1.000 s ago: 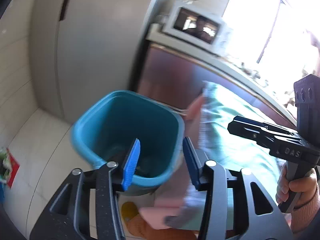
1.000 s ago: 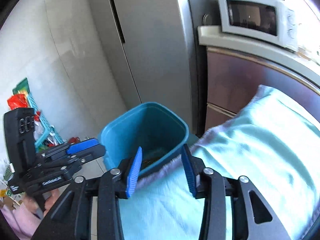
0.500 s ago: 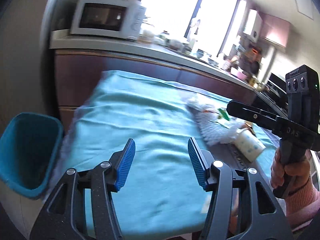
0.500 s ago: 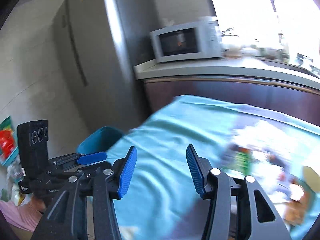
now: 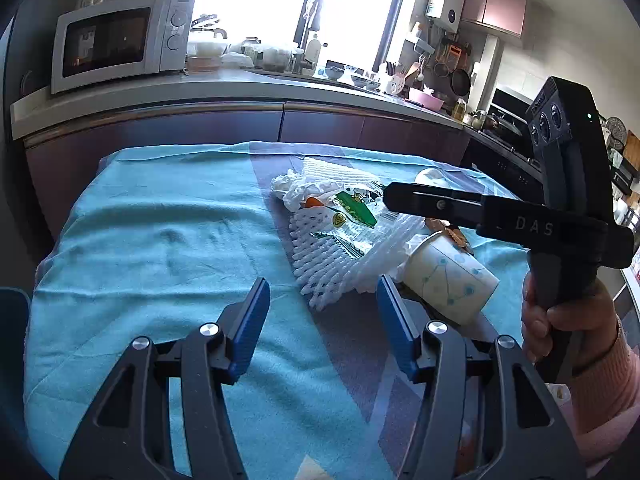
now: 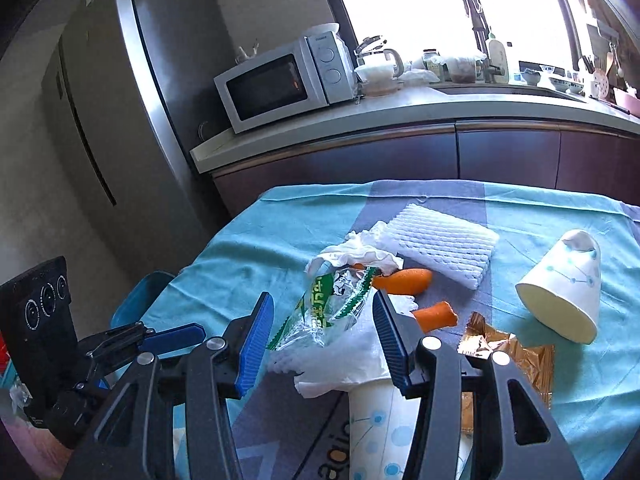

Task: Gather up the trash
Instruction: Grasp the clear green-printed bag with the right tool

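Kitchen: counter [image 5: 240, 88] with microwave [image 5: 116, 40] at the back, table [image 5: 160, 216] under a teal cloth in front.

Left wrist view: 1 s ago this camera looked into the bin beside the table; now it faces the table, only a bin [image 5: 12, 320] edge at far left. Left hand-held gripper [image 5: 322, 320] hovers low over the cloth, jaws spread, nothing between them, tips just short of the trash pile. Trash sits mid-table, right of centre: foam net [image 5: 328, 264], plastic wrapper [image 5: 356, 208], crumpled tissue [image 5: 292, 188], one paper cup [image 5: 448, 280] on its side. Right hand-held gripper [image 5: 396, 200] comes in from the right above the pile, held by a hand [image 5: 560, 320]; can't tell its jaw gap here.

Right wrist view: also swung off the bin onto the table. Right hand-held gripper [image 6: 322, 328] jaws spread, wrapper [image 6: 332, 304] lying between the tips, not pinched. Count: 2 paper cups [image 6: 568, 284] [image 6: 372, 432], 2 foam nets [image 6: 444, 248] [image 6: 344, 360], 2 orange pieces [image 6: 404, 280] [image 6: 436, 316], 1 gold wrapper [image 6: 516, 356], 1 tissue [image 6: 360, 248]. Left hand-held gripper [image 6: 176, 332] low left, by the bin [image 6: 136, 304]. Fridge [image 6: 132, 120] behind.
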A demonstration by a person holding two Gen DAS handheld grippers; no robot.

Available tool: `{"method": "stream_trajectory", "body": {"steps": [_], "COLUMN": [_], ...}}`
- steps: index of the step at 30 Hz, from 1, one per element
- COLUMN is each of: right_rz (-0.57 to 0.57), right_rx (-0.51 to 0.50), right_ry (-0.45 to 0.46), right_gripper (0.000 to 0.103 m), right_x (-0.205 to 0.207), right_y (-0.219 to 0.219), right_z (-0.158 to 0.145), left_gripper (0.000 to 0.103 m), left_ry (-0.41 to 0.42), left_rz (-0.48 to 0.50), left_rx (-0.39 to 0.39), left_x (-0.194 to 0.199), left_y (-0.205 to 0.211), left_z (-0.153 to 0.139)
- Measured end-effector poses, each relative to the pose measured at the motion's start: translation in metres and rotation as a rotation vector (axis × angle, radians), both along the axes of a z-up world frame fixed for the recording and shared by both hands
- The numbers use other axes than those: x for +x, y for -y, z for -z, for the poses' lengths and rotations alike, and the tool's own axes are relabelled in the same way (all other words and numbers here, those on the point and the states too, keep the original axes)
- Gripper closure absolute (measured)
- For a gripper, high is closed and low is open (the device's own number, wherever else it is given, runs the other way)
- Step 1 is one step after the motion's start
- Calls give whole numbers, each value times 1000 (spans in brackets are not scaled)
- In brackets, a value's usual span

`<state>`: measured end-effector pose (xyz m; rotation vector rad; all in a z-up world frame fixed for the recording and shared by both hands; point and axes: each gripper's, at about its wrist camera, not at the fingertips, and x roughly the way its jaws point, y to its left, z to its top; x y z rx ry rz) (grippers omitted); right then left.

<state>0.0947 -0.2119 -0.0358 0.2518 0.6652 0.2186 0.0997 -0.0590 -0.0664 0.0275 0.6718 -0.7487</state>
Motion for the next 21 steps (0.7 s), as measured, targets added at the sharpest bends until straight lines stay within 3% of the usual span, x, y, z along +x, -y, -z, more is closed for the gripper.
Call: {"method": "stream_trajectory", "body": {"steps": [4, 6, 7, 21], "right_rz": [-5, -7, -8, 6], "right_rx": [22, 46, 55, 181], "right_ry": [-33, -47, -52, 34], "right_gripper": [58, 78, 82, 86], "right_x": [7, 10, 11, -4], "right_y": [-1, 1, 3, 26], "right_z": [8, 12, 14, -3], "left_gripper": [48, 48, 48, 48], "left_ry": [0, -5, -5, 40], "left_rz": [22, 32, 32, 75], "left_rx": [32, 40, 48, 147], "left_x": [6, 10, 11, 21], "left_y": [16, 22, 26, 53], "left_z": [2, 4, 5, 9]}}
